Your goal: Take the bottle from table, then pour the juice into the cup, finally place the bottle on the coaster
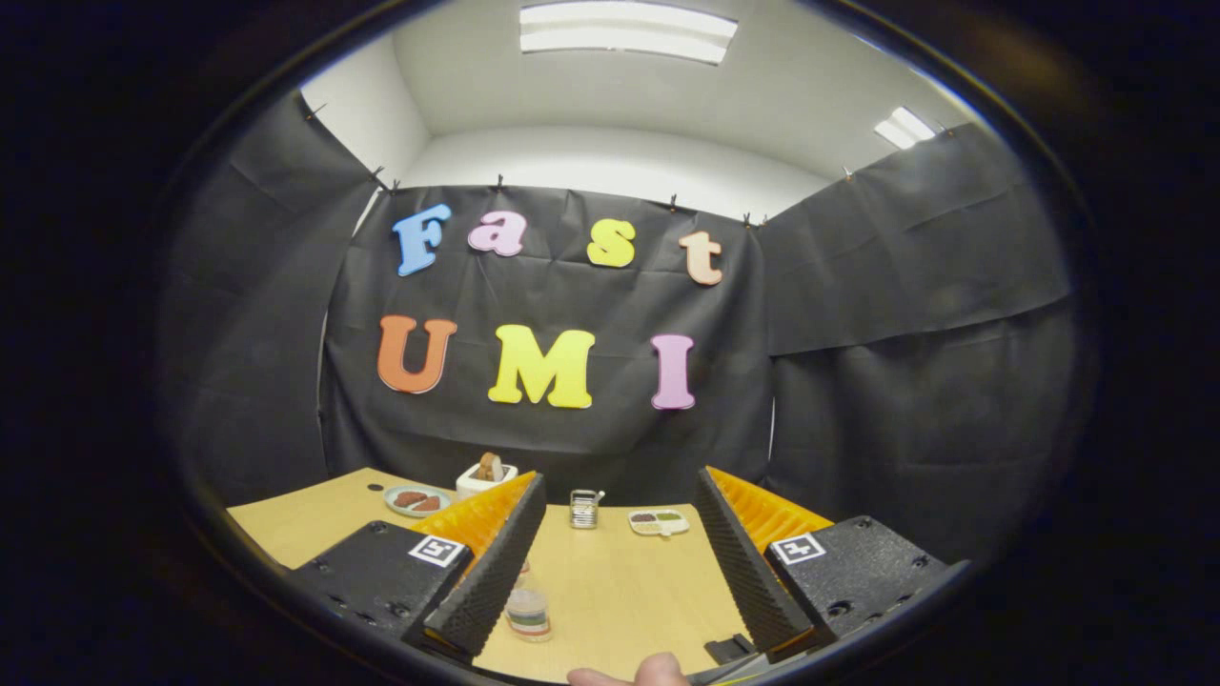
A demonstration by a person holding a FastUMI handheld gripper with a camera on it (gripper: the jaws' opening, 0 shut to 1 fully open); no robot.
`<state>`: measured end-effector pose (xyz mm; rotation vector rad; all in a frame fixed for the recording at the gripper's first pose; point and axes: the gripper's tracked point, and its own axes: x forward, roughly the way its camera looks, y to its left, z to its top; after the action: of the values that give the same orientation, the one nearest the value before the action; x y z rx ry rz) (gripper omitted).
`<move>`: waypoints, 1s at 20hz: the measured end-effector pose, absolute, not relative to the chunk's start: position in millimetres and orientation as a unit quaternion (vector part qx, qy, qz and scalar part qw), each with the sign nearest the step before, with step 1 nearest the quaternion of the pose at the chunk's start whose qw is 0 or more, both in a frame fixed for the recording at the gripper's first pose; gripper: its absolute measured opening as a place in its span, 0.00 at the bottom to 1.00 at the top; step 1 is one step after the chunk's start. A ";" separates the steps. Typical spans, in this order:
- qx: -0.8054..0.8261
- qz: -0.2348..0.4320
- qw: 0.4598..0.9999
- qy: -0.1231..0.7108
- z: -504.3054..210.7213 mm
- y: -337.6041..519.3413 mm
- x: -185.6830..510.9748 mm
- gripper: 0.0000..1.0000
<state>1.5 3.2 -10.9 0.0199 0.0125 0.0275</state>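
Pale wood was what the surface [620, 591] looked like, and nearest of all a fingertip [658, 670] of the person holding the rig poked in at the bottom. The gripper [620, 572] had its jaws spread wide with nothing between them, just bare wood. The bottle [527, 608], small and clear with a striped label, stood upright just inside the left jaw, partly tucked behind it, so it was way off centre for a grab.

Honestly, my take: the step in hand was taking the bottle, and doing that well meant sliding the whole gripper left until the bottle sat midway between the jaws, then easing forward low and level before closing. Closing from here would likely just nudge it over, since a light little bottle like that tips easily. I'd grip the body, not the neck.

Further back sat a small metal cup [583, 509] roughly straight ahead, a divided dish [659, 521] just right of it, then a plate [416, 500] with food and a white toaster [484, 475] off to the left. Couldn't make out the coaster for sure.
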 end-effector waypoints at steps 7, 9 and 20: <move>0.020 0.041 0.998 0.046 -50.4 12.5 3.6 1.00; 0.014 0.048 0.997 0.052 -63.8 15.2 5.1 1.00; -0.009 0.133 0.986 0.102 -167.8 70.2 13.9 1.00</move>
<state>13.9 70.2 -167.8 -0.0177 0.2056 0.2669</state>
